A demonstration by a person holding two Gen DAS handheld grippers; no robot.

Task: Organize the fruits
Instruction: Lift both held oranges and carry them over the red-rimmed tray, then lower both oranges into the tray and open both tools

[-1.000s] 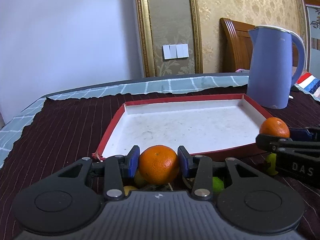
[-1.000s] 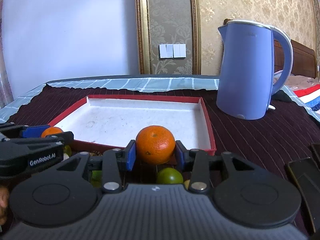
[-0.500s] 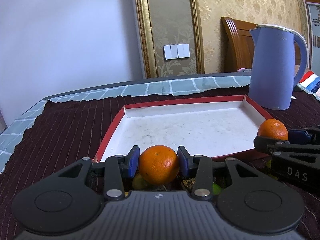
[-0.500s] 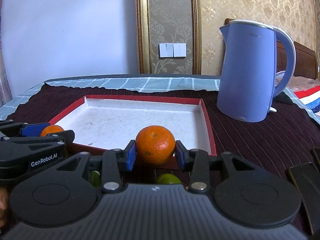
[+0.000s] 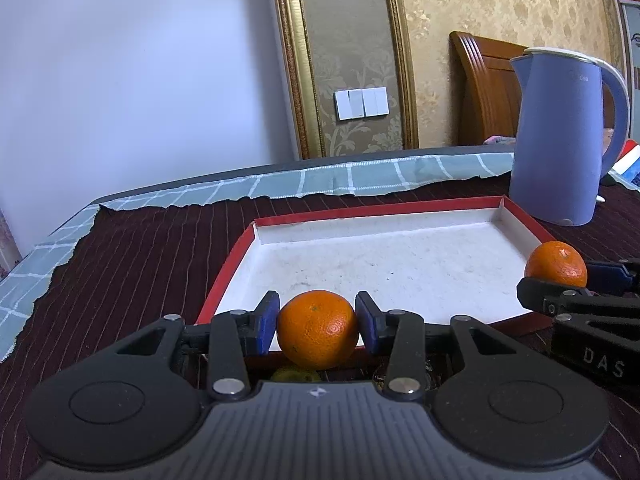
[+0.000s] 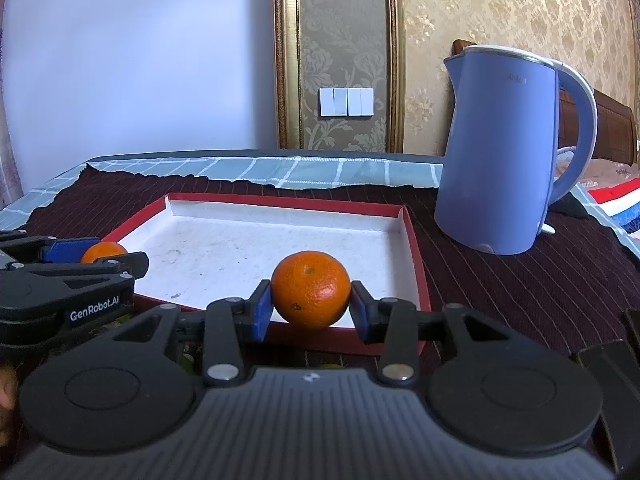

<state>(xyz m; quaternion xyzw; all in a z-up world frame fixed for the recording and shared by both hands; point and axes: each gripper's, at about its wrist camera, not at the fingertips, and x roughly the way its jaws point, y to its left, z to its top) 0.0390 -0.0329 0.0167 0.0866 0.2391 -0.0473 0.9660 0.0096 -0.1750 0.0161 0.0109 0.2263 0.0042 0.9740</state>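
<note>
Orange fruit fills the lower centre of both wrist views. Left wrist view: my left gripper (image 5: 317, 322) is closed on an orange (image 5: 317, 329), its blue pads (image 5: 267, 322) pressing the fruit from either side; the orange sits just over the near red rim of the tray (image 5: 304, 220), whose white floor spreads across the middle of the frame. At the right edge of this view my right gripper (image 5: 560, 276) enters from the side, clamping the second orange (image 5: 557, 264) above the tray's right rim. A greenish fruit (image 5: 295, 374) shows partly below the held orange, mostly hidden by the gripper body.

Right wrist view: my right gripper (image 6: 311, 304) is closed on the second orange (image 6: 311, 289), blue pads (image 6: 262, 308) in contact on both sides, the fruit poised over the tray's (image 6: 412, 248) near edge. At the left edge my left gripper (image 6: 102, 256) appears, and its orange (image 6: 102, 251) peeks out between the fingers.

A blue kettle (image 6: 504, 148) stands upright on the desk at the right of the frame, beside the tray's far right corner and apart from it. A dark striped cloth (image 5: 140, 256) covers the desk beneath everything, with a checked cloth (image 5: 320, 180) along the far edge.
</note>
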